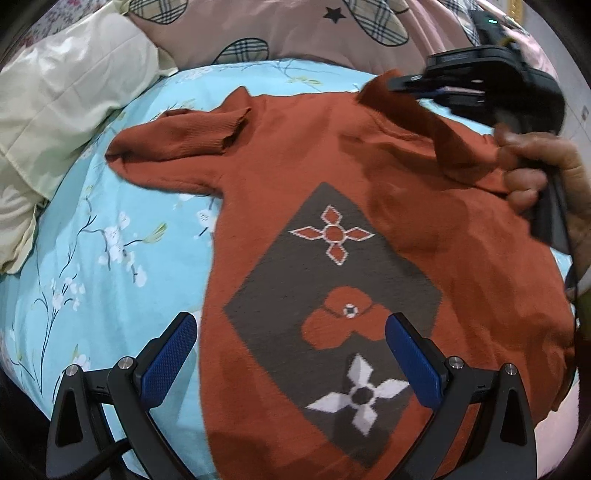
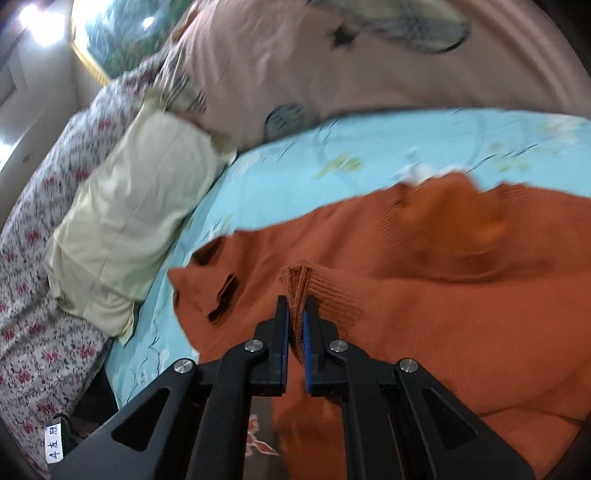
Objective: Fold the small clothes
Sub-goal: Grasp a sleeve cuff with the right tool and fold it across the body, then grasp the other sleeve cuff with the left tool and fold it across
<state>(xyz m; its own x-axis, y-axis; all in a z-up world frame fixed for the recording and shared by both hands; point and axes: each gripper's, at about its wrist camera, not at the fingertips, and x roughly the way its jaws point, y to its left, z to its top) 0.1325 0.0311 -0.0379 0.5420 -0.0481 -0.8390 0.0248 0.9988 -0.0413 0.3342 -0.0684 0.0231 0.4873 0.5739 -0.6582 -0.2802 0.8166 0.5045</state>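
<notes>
Right wrist: right gripper [image 2: 296, 314] pinching ribbed cuff, rust-orange knit sweater [image 1: 369, 155] on bed; blurred, probably shallow bite, sleeve may slip. Left gripper [image 1: 291, 332] spread, empty.

To my left of the sweater [image 1: 369, 177] the bed [image 1: 110, 295] lies bare; a cream pillow [image 1: 62, 110] and pink pillow [image 1: 295, 33] block the far edge.
</notes>
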